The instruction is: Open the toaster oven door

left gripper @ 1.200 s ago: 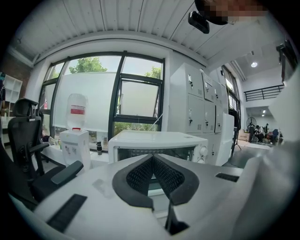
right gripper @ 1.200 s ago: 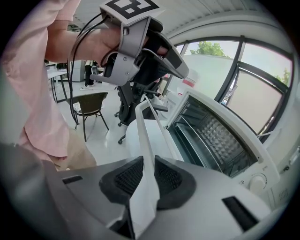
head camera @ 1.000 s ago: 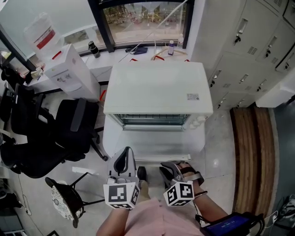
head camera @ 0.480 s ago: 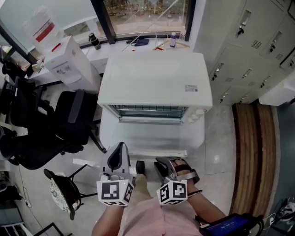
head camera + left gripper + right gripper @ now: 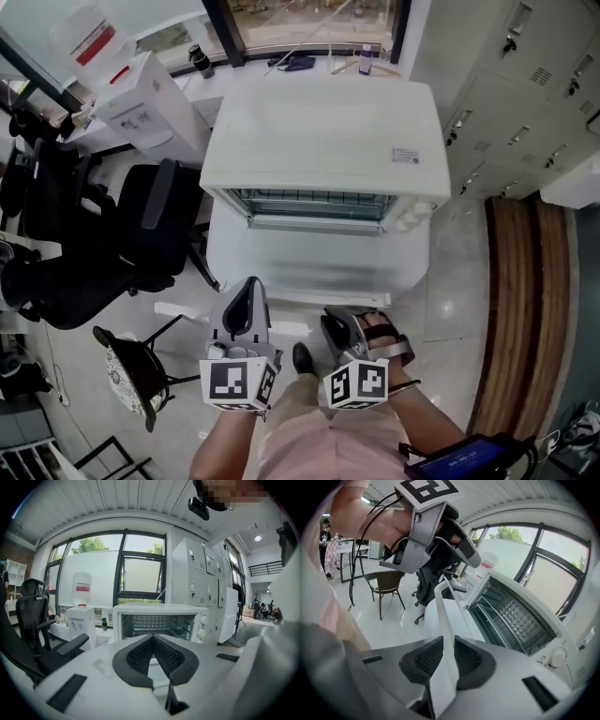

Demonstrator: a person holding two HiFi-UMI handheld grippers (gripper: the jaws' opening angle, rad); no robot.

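One toaster oven (image 5: 323, 141), one door handle (image 5: 443, 606) in right hand-held gripper (image 5: 449, 644)

The white toaster oven (image 5: 323, 141) stands just ahead of the right gripper (image 5: 336, 328). Its cavity is open, showing a wire rack (image 5: 314, 202), with knobs (image 5: 412, 217) down its right side. Its door (image 5: 319, 262) is swung down to roughly level and reaches toward the gripper. The door handle (image 5: 446, 634), a white bar along the free edge, sits between the jaws, with a pad pressed on either side.
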